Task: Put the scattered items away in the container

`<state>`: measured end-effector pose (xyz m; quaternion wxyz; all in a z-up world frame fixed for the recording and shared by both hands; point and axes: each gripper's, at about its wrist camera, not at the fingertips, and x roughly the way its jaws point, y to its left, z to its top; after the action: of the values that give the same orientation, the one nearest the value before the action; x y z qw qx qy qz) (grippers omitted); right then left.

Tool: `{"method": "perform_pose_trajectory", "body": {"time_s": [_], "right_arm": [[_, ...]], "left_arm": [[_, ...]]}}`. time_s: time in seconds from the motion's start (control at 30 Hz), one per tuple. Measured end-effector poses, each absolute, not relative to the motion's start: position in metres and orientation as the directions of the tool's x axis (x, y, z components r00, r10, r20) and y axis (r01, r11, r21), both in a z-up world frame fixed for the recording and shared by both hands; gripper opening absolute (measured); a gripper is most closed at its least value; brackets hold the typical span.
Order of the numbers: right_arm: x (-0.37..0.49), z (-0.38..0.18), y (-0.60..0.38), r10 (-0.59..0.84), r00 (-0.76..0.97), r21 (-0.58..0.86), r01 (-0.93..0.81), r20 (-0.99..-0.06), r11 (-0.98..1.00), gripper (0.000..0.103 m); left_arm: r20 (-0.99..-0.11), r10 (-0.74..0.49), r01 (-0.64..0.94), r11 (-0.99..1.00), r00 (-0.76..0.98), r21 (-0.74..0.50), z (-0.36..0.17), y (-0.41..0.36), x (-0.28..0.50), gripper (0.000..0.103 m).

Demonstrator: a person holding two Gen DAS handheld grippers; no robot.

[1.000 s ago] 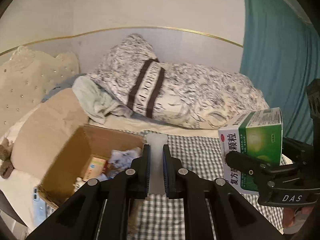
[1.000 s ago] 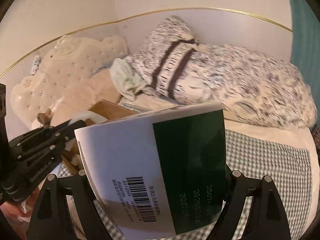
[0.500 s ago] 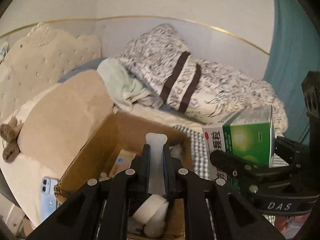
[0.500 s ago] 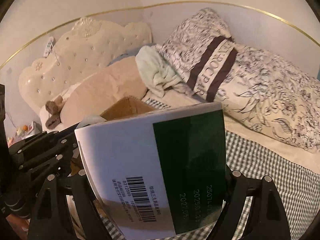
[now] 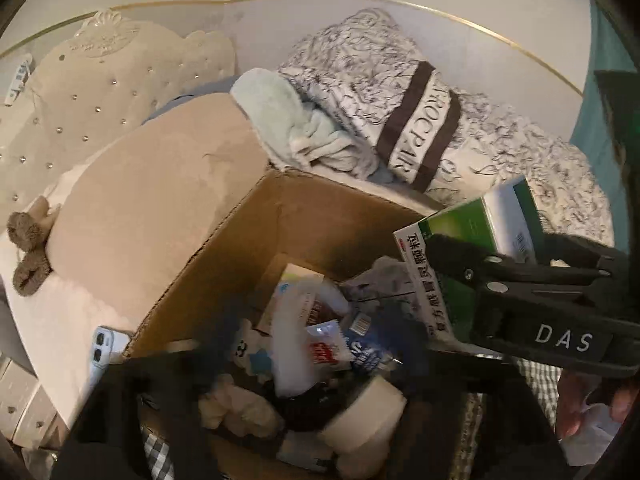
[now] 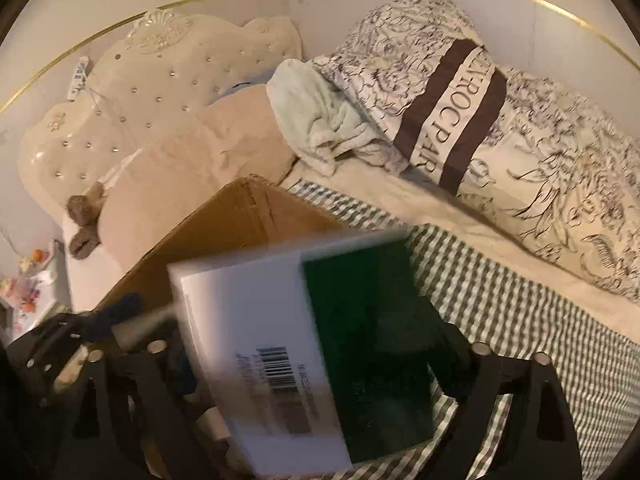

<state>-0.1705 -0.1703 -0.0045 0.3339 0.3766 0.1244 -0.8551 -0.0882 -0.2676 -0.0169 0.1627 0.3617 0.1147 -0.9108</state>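
Both views have dropped toward the cardboard box (image 5: 256,240) on the checked bedspread (image 6: 520,320); right hand-held gripper (image 6: 316,364) clamps the medicine box (image 6: 280,340), left's grip unclear

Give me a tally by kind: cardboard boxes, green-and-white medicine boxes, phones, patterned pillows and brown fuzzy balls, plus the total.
cardboard box: 1
green-and-white medicine box: 1
phone: 1
patterned pillow: 1
brown fuzzy balls: 2
Total: 6

Bed (image 6: 400,200): cardboard box (image 6: 248,216) rests on checked cloth (image 6: 520,304). Patterned pillow (image 6: 520,128), mint towel (image 6: 320,120) and beige cushion (image 5: 152,200) lie near the headboard (image 6: 160,80).
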Motion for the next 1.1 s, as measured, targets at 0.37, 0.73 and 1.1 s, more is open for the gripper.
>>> {"method": "perform_pose_trajectory", "body": {"time_s": [0.37, 0.73, 1.1], "right_arm": [[-0.177, 0.017, -0.162, -0.539, -0.54, 0.11, 0.634, -0.646, -0.766, 0.098], [-0.15, 0.016, -0.112, -0.348, -0.653, 0.019, 0.455, -0.672, -0.891, 0.099], [-0.11, -0.026, -0.024, -0.212, -0.641, 0.094, 0.213, -0.738, -0.972, 0.103]], "left_arm": [[-0.701, -0.224, 0.39, -0.917, -0.677, -0.083, -0.021, -0.266, -0.084, 0.094], [-0.665, -0.257, 0.359, -0.933, -0.701, -0.017, -0.008, -0.248, -0.073, 0.103], [-0.655, -0.148, 0.24, -0.969, -0.741, -0.053, -0.007, -0.209, -0.069, 0.103]]}}
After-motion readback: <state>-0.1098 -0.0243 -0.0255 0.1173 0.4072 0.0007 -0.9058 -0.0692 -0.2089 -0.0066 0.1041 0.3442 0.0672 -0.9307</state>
